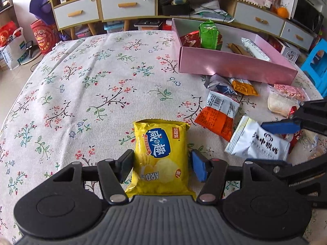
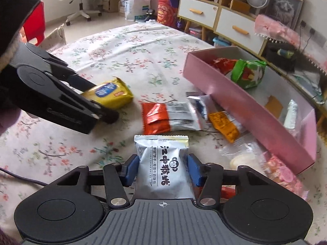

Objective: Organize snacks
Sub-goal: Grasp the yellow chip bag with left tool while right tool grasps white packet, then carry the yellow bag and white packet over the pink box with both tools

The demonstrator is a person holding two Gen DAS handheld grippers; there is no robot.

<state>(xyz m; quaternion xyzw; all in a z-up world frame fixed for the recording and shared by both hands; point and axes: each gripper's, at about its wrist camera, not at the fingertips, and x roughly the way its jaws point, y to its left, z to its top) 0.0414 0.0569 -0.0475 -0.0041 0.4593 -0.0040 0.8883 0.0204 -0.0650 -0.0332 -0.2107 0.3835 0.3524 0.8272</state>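
Yellow snack packet (image 1: 161,155) printed with blue-badged Chinese "咸の趣" and upside-down letters "ARD". White snack packet (image 2: 163,171) printed in black "江中猴姑", smaller lines unreadable. Barcode on orange-and-white packet (image 1: 218,114), digits illegible.

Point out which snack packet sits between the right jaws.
The white packet with black lettering; the yellow packet sits between the left jaws, the rest lie loose.

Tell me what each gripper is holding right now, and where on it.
Right gripper pinches the white packet by its side edges. Left gripper straddles the yellow packet, one pad apparently clear: not gripped.
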